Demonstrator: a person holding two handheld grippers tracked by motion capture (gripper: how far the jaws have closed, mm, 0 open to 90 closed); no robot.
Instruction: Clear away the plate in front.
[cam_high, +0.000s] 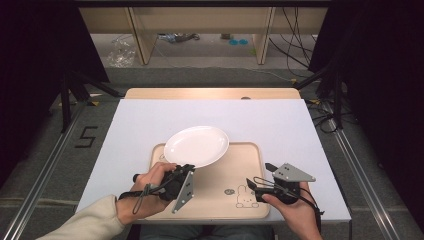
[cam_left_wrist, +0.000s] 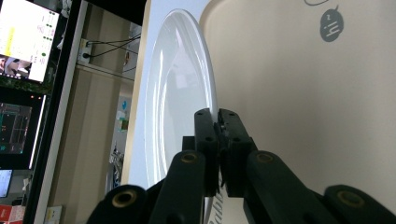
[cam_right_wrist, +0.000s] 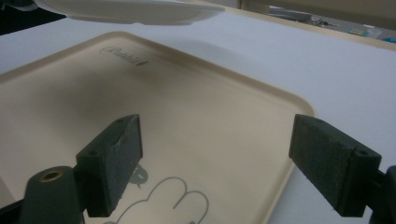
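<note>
Left gripper (cam_left_wrist: 218, 122): jaws pinched on the near rim of the white plate (cam_high: 196, 145) — the rim sits between the two pads, hand rolled sideways.
Right gripper (cam_right_wrist: 215, 163): jaws wide apart, holding nothing, poised low over the near right part of the tray (cam_high: 250, 165).
Plate: lifted and tilted, clear of the tray in the right gripper view, hanging above the tray's far left corner and partly out over the white table (cam_high: 280, 125).
Tray: beige, with a rabbit drawing (cam_high: 245, 198) near the right gripper; nothing rests on it.
Progress: grasp made and plate airborne — I judge the carry about midway.
Left to do: setting the plate down and letting go; whether on tray or table, I cannot tell.
</note>
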